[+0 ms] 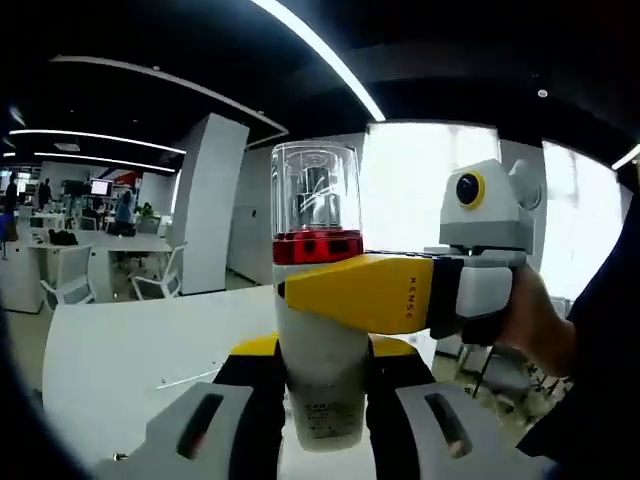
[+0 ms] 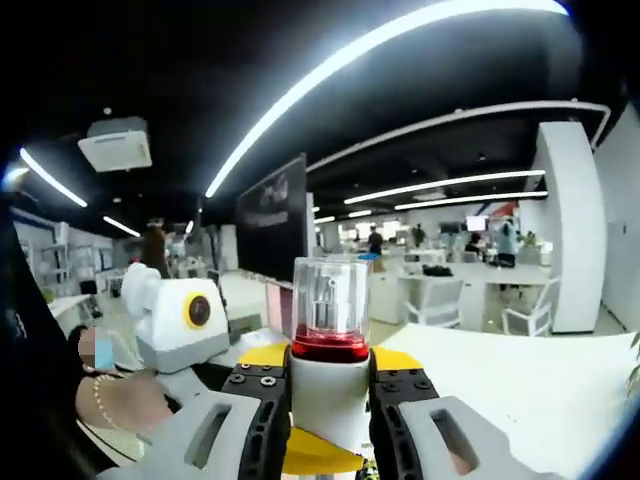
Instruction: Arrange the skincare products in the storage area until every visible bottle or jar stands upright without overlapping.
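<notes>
- The bottle [image 1: 320,300] is the landmark: white body, red collar [image 1: 317,245], clear cap [image 1: 316,190]. It is held in the air above the white table [image 1: 130,350], not resting on it.
- Your left gripper [image 1: 322,400] is clamped on the bottle's lower body, one jaw on each side.
- Your right gripper [image 1: 370,292] crosses in from the side and is clamped on the bottle just below the red collar. In the right gripper view the bottle [image 2: 330,370] rises between this gripper's [image 2: 330,405] jaws, with the collar [image 2: 330,345] and cap [image 2: 331,290] just above them.
- Both grips sit on the same bottle, the right grip above the left. Neither is nearer; each is already in contact.
- The bottle's long axis runs upright in both views, cap uppermost. Note that both views roll with your hands, so confirm true vertical against the table.
- The coming move likely calls for lowering the bottle base-first to the table. Keep the long axis square to the table surface, or it may tip on release.
- The storage area cannot be made out.
</notes>
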`<state>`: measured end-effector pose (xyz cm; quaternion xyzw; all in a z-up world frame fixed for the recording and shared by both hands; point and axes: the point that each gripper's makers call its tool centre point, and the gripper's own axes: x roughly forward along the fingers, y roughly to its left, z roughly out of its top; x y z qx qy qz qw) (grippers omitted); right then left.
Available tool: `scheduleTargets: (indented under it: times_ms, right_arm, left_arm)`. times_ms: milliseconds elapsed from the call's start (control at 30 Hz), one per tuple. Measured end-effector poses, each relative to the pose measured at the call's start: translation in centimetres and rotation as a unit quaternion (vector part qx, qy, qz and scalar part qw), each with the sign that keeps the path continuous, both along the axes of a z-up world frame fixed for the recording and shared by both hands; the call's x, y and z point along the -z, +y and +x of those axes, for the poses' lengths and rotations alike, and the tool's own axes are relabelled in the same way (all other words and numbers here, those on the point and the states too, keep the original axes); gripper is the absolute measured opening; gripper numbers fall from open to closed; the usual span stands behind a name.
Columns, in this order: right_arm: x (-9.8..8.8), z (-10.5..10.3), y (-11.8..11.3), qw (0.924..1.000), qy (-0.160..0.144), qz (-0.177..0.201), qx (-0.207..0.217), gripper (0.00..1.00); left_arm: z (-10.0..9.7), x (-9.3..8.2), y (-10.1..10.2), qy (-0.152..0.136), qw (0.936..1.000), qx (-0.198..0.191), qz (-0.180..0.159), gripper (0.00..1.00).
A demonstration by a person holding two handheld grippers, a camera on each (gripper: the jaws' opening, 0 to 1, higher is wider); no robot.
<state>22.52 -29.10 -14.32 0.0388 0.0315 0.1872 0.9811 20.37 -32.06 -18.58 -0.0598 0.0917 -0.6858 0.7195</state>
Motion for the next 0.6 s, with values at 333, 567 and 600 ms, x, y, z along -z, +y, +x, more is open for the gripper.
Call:
scheduleTargets:
  times_ms: [333, 567, 600]
  right_arm:
    - [-1.2, -1.5, 1.1, 0.9928, 0.008, 0.037, -0.114, 0.25]
    - [0.0, -2.7, 1.7, 0.9784, 0.035, 0.043, -0.199, 0.27]
    - [0.2, -3.0, 1.9, 0.9753, 0.037, 0.047, -0.213, 0.27]
  left_arm:
    - [-2.5, -1.2, 1.1, 0.082, 0.9861, 0.138, -0.043, 0.25]
    - [-4.5, 0.1, 1.3, 0.077, 0.9758, 0.204, -0.012, 0.25]
    - [-5.0, 0.3, 1.4, 0.082, 0.9721, 0.219, -0.009, 0.25]
